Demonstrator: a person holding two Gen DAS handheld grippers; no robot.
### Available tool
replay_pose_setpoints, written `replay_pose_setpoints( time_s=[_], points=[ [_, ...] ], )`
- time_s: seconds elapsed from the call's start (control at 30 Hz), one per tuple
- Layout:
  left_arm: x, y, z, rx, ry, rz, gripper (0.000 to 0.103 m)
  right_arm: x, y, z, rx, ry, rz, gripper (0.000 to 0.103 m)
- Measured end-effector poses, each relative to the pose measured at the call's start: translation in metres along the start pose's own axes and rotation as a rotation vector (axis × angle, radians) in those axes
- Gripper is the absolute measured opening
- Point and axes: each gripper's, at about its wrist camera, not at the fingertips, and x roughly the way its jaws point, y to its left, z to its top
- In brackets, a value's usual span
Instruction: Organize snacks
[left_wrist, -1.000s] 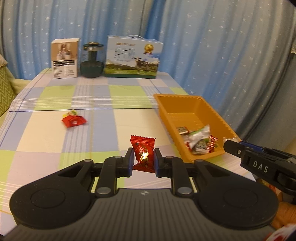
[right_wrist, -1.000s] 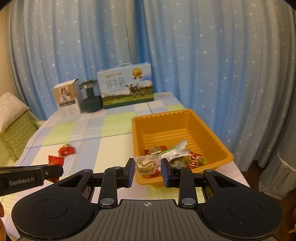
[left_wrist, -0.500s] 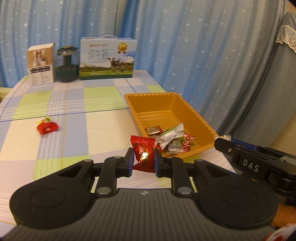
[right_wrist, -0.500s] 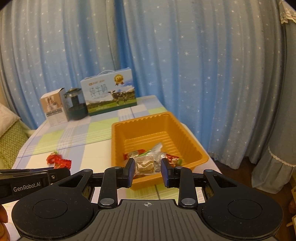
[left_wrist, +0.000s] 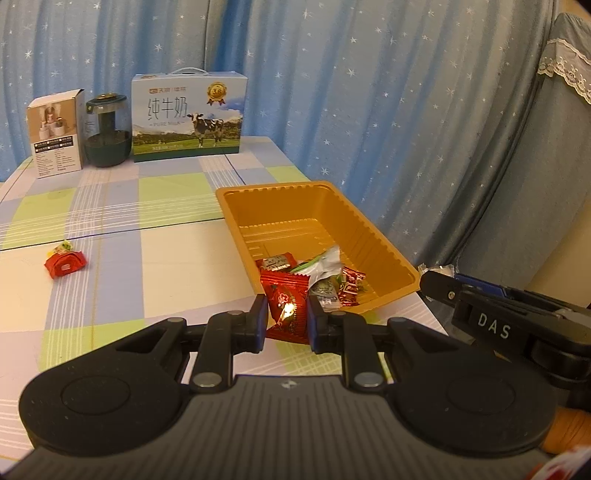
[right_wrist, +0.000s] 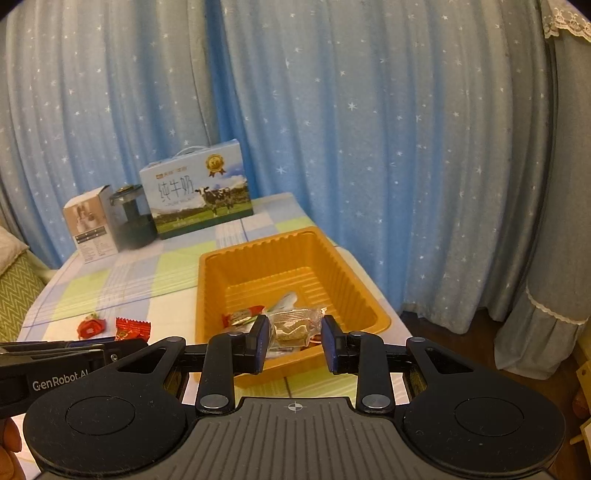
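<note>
Your left gripper clamps a red candy, your right gripper clamps a clear-wrapped snack, both by the orange tray.

Right gripper clamped on clear-wrapped snack bar — hovering over near end of orange tray; left gripper alongside, red candy pinched.

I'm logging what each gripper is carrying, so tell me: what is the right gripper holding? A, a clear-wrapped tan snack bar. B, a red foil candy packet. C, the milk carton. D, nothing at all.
A: in the right wrist view the right gripper is closed on a clear-wrapped tan snack bar in front of the orange tray; the red foil packet sits in the left gripper.
</note>
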Motion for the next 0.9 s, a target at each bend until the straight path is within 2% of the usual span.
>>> replay_pose_setpoints(
  time_s=[0.43, 0.9],
  points=[
    [0.03, -0.01, 0.004, 0.019, 0.029, -0.027, 0.019, 0.02, -0.02, 0.007, 0.012, 0.017, -0.022, 0.031],
    [0.079, -0.011, 0.019, 0.032, 0.049, -0.035, 0.019, 0.065, -0.031, 0.022, 0.019, 0.053, -0.01, 0.031]
  ],
)
